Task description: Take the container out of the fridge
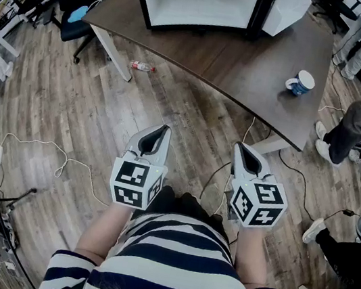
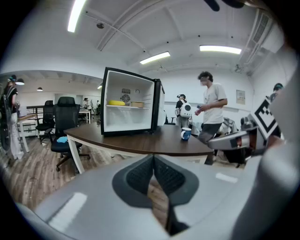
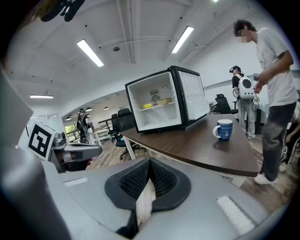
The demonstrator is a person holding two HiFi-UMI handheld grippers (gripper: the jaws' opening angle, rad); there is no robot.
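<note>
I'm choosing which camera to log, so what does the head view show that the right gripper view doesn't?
Only the head view: a plastic bottle on the floor beside a leg of the brown table, a white cable on the floor, and the person's striped shirt. Only the right gripper view: ceiling light strips. Both: the open fridge and the blue mug on that table.

We log: table (image 1: 249, 63) ahead of the tongs, dark wood-look top, smooth, faint sheen | floor (image 1: 70, 108) under them, pale wood planks, matt | fridge (image 1: 203, 7) beyond, glossy black frame, smooth white lining | mug (image 1: 302, 83), glossy blue glaze | left tongs (image 1: 164, 129) and right tongs (image 1: 240, 146), matt grey plastic; pads (image 2: 138, 178) black, ribbed.
</note>
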